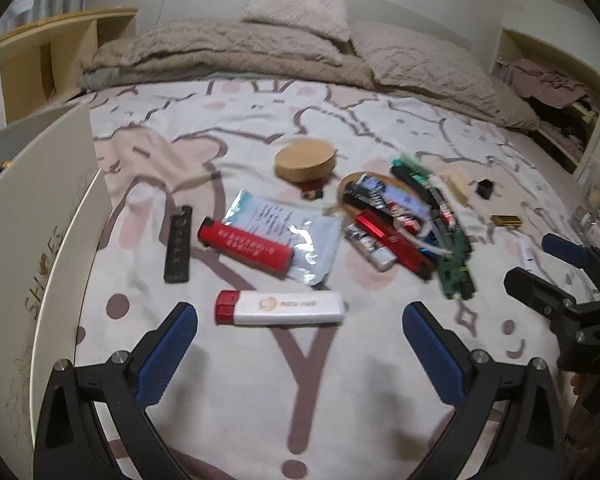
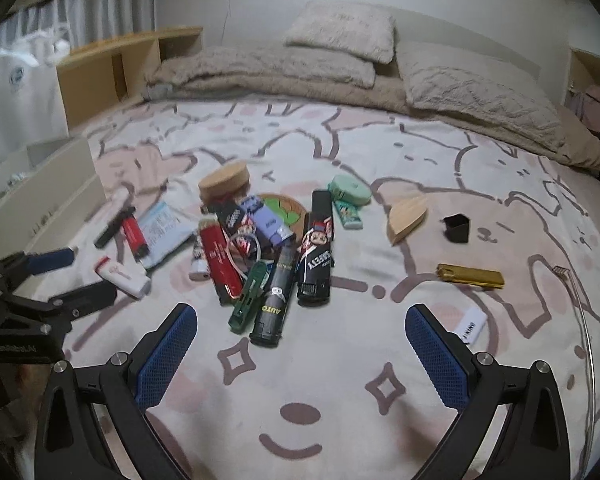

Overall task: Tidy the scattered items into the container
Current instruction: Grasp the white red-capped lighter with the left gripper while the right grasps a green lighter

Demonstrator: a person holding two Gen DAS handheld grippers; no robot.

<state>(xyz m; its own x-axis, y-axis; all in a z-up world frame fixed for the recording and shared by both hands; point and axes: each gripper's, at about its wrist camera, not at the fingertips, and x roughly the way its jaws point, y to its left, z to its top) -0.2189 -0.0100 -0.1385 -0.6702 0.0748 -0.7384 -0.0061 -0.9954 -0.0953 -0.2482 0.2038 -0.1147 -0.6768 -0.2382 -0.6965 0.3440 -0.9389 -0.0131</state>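
**Both grippers empty over the bed**

Your left gripper (image 1: 300, 344) hangs spread wide just short of the white lighter (image 1: 280, 307). Your right gripper (image 2: 300, 340) is spread too, facing the pile (image 2: 268, 248). The box (image 1: 40, 216) stands at your left.

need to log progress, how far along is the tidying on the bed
Barely started, by the look of it. Done: nothing visibly; the white box at the left edge shows only its outer wall. In hand: nothing. The left claw is open just short of the white lighter with the red cap; the right claw is open before the lighter pile. Left: the pile, the gold lighter and the cork lid.
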